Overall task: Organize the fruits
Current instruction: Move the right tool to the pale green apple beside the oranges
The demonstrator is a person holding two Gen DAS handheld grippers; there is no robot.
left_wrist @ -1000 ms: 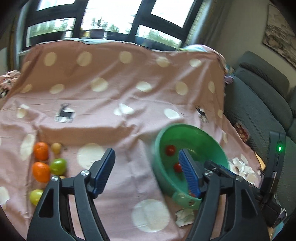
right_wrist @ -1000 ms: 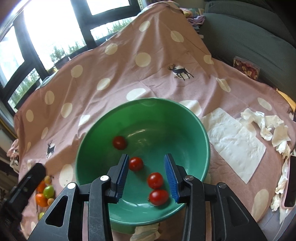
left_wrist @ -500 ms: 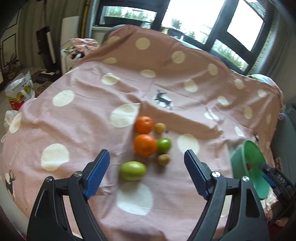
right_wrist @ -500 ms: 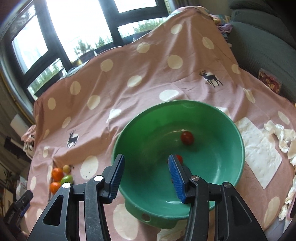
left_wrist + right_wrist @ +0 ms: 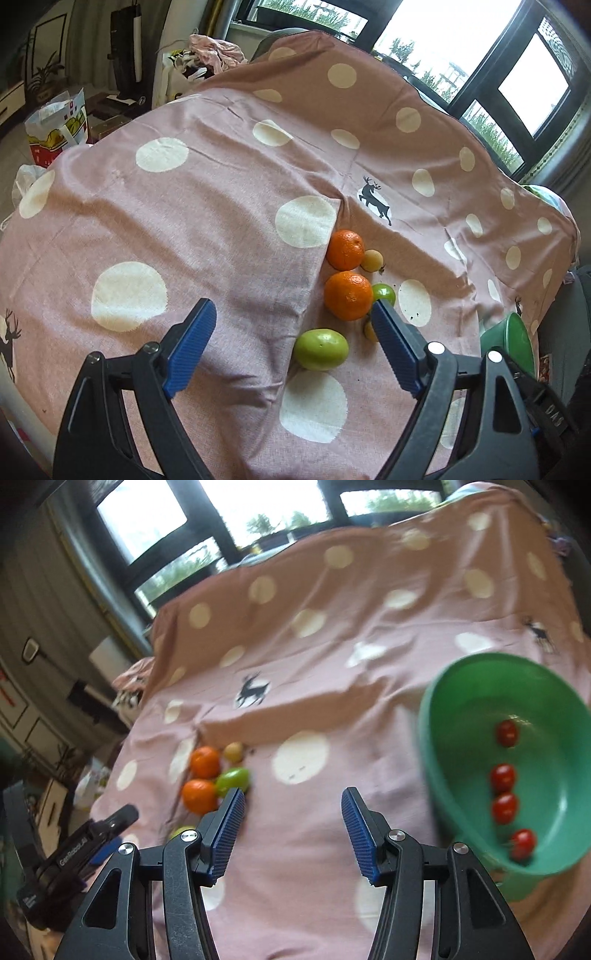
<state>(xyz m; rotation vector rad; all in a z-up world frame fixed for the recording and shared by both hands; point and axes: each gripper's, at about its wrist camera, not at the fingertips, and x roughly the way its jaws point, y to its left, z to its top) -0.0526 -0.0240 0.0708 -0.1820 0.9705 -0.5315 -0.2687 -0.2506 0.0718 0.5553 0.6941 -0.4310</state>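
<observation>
A cluster of fruit lies on the pink spotted cloth (image 5: pixel 207 221): two oranges (image 5: pixel 348 295), a large green fruit (image 5: pixel 321 349), a small green one (image 5: pixel 384 292) and small yellow ones (image 5: pixel 372 260). My left gripper (image 5: pixel 291 345) is open and empty, with the large green fruit between its fingers. The green bowl (image 5: pixel 465 701) holds several red cherry tomatoes (image 5: pixel 503 777); its rim also shows in the left wrist view (image 5: pixel 511 341). My right gripper (image 5: pixel 293 829) is open and empty over the cloth, between fruit cluster (image 5: pixel 202 762) and bowl.
The cloth drops off at the left and near edges. A shopping bag (image 5: pixel 55 127) and clutter stand on the floor beyond the left edge. Windows lie behind. The left gripper's body (image 5: pixel 70 856) shows at the right wrist view's lower left.
My left gripper has swung from the bowl to the fruit cluster and closed in on it. My right gripper has left the bowl, moved left and opened wider.
</observation>
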